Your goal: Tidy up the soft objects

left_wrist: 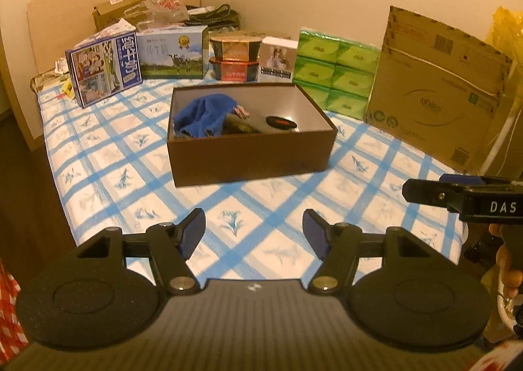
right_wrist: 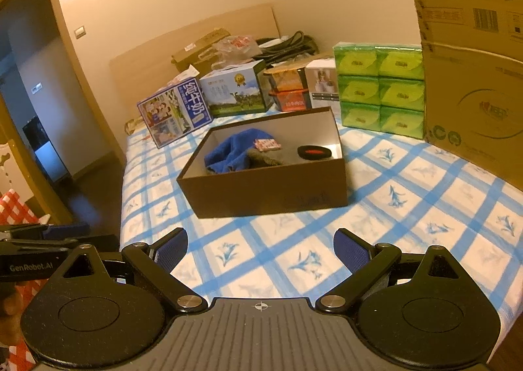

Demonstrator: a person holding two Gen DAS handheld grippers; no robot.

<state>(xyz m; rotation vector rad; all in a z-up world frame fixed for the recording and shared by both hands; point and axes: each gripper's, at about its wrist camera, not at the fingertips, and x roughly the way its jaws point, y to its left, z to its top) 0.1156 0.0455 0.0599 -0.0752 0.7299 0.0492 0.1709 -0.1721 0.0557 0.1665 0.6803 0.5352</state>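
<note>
A brown open box (left_wrist: 251,155) (right_wrist: 271,191) stands on the blue-checked bed. Inside lie a blue cloth (left_wrist: 204,114) (right_wrist: 233,150), a grey-olive soft item (left_wrist: 242,126) (right_wrist: 264,157) with a red-white tag (right_wrist: 267,144), and a black oval thing with red print (left_wrist: 281,122) (right_wrist: 313,153). My left gripper (left_wrist: 253,232) is open and empty, above the bed in front of the box. My right gripper (right_wrist: 260,248) is open and empty, also in front of the box; it shows at the right edge of the left wrist view (left_wrist: 457,196).
Behind the box stand milk cartons (left_wrist: 104,69) (right_wrist: 173,113), food boxes (left_wrist: 235,59), green tissue packs (left_wrist: 336,69) (right_wrist: 380,90) and a large flat cardboard box (left_wrist: 438,87) (right_wrist: 474,77). The bed's left edge drops to a dark floor (right_wrist: 94,181). A doorway (right_wrist: 29,103) is at the left.
</note>
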